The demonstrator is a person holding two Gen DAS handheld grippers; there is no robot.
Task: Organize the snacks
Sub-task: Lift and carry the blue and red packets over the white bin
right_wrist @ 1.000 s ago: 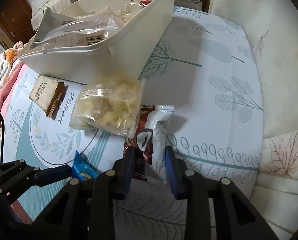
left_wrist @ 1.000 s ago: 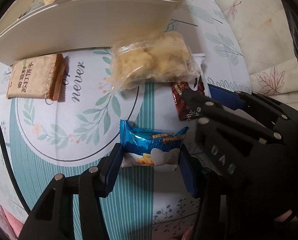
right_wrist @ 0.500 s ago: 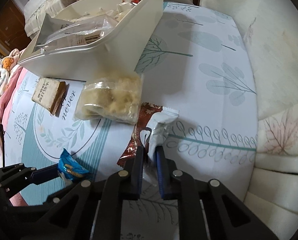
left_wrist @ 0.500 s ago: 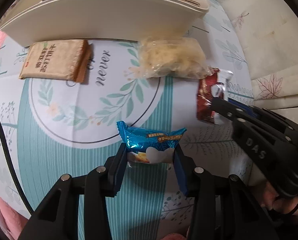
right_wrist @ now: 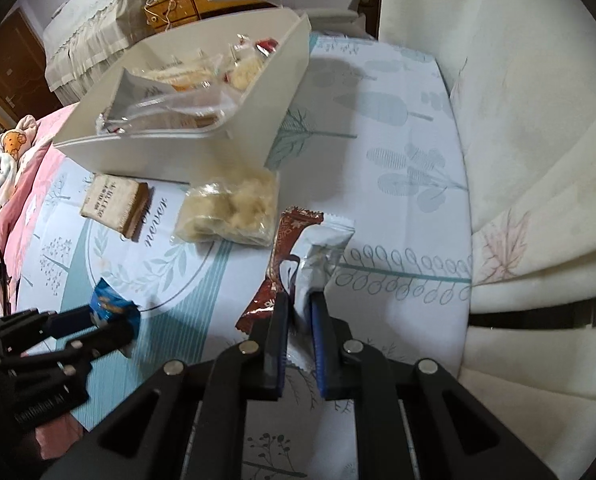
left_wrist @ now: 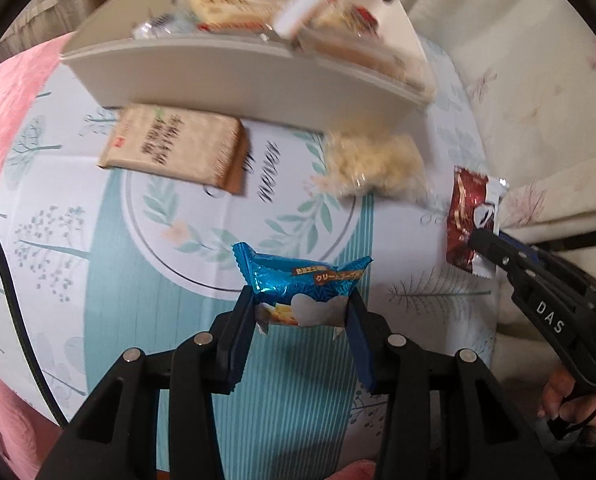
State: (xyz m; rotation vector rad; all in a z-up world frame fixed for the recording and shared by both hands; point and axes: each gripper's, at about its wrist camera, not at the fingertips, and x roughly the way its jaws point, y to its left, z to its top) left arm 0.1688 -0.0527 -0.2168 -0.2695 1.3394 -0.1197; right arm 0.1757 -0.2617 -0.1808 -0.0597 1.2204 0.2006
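My left gripper (left_wrist: 300, 304) is shut on a blue foil snack packet (left_wrist: 302, 280), lifted off the patterned cloth; the same blue packet (right_wrist: 111, 308) shows at the left of the right wrist view. My right gripper (right_wrist: 300, 304) is shut on a red and white wrapper (right_wrist: 306, 256), raised above the cloth. That red and white wrapper (left_wrist: 472, 216) hangs from the right gripper (left_wrist: 484, 240) at the right edge of the left wrist view. A white bin (left_wrist: 257, 80) with several snacks inside stands beyond both grippers.
On the cloth in front of the white bin (right_wrist: 185, 152) lie a tan cracker pack (left_wrist: 173, 146) and a clear bag of pale snacks (left_wrist: 374, 164). A cream cushion (right_wrist: 518, 140) rises at the right. Pink bedding (left_wrist: 5, 148) borders the left.
Both grippers closed on their packets and lifted them off the cloth. The left gripper moved back and up, so the bin's inside has come into view.
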